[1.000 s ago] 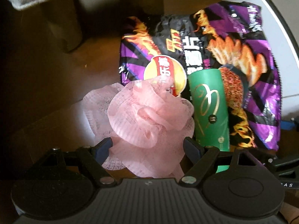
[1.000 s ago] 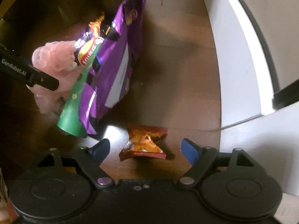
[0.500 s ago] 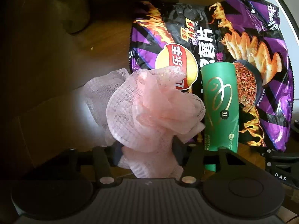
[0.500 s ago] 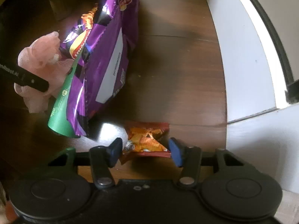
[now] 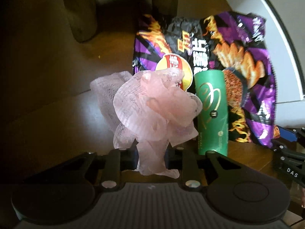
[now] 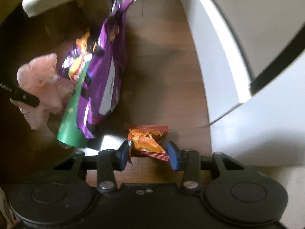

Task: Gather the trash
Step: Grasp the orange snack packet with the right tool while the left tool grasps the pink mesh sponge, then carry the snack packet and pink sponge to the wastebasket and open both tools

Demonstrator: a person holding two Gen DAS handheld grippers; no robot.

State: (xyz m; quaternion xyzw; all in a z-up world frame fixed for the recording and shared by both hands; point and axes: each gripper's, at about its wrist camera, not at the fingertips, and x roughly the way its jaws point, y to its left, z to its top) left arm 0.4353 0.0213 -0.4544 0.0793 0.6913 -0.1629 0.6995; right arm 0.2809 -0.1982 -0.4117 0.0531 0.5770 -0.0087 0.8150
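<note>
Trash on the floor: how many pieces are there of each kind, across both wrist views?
Snack bags: 2, the purple chip bag and the small orange packet
Green tubes: 1
Pink mesh balls: 1
Total: 4

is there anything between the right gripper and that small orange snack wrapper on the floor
Nothing visible. The small orange wrapper already sits between the right gripper fingers, whose jaws are closing on it. The purple chip bag and green tube lie off to the side.
</note>
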